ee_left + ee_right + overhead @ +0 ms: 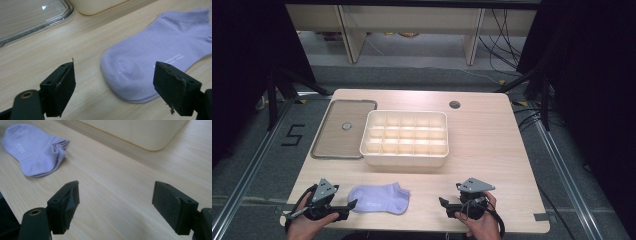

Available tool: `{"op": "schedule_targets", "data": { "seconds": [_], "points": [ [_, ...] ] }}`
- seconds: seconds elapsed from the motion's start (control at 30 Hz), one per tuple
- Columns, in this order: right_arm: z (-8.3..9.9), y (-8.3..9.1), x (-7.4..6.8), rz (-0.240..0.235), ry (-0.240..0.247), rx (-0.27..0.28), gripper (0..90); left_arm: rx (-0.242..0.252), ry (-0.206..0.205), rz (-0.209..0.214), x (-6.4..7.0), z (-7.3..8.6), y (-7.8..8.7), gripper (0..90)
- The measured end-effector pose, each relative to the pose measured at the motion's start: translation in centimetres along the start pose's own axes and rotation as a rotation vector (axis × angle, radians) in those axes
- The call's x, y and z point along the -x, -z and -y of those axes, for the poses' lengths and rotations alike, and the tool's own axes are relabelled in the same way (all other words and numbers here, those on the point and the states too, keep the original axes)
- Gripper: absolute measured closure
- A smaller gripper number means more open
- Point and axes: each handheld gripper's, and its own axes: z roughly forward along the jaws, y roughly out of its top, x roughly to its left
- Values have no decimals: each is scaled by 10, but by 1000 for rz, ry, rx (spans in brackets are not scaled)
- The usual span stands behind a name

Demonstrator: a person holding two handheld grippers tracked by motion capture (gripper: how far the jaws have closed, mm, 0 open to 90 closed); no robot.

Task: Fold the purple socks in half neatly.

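A lilac ankle sock (379,198) lies flat near the table's front edge, toe to the left. My left gripper (347,210) is open just left of the toe; in the left gripper view the sock (155,60) toe lies between and beyond the spread jaws, untouched. My right gripper (443,206) is open to the right of the sock, over bare wood, with nothing between its fingers. In the right gripper view the sock (35,150) lies far to the upper left. My left gripper (115,87) and right gripper (116,205) both have wide gaps.
A cream divided organiser box (404,138) with several cells stands mid-table. A clear flat lid (343,128) lies to its left. A cable hole (454,104) is at the back. The box corner (150,135) shows ahead of the right gripper.
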Motion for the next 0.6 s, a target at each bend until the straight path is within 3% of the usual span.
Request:
{"op": "schedule_targets", "data": {
  "seconds": [0.1, 0.13, 0.2, 0.3, 0.33, 0.47, 0.6],
  "points": [
    [-1, -1, 0, -13, 0, 8, 225, -2, 7, -3, -1, 0, 0, 175],
    [-2, 0, -2, -10, 9, 5, 228, 8, 30, -7, 0, 0, 0, 175],
    [-2, -1, -3, -15, 11, 1, 235, 3, 9, -3, -2, 1, 1, 175],
    [-5, -1, -8, -34, 24, 3, 266, 11, 11, -7, -2, 0, 2, 175],
    [-8, -3, -11, -45, 37, 4, 287, 36, 36, -11, -1, 1, 0, 175],
    [-12, -6, -17, -68, 47, 10, 334, 37, 49, -8, -2, 1, 1, 175],
    [-18, -10, -26, -98, 55, 19, 413, 19, 19, -8, -4, 1, 2, 175]
  ]
}}
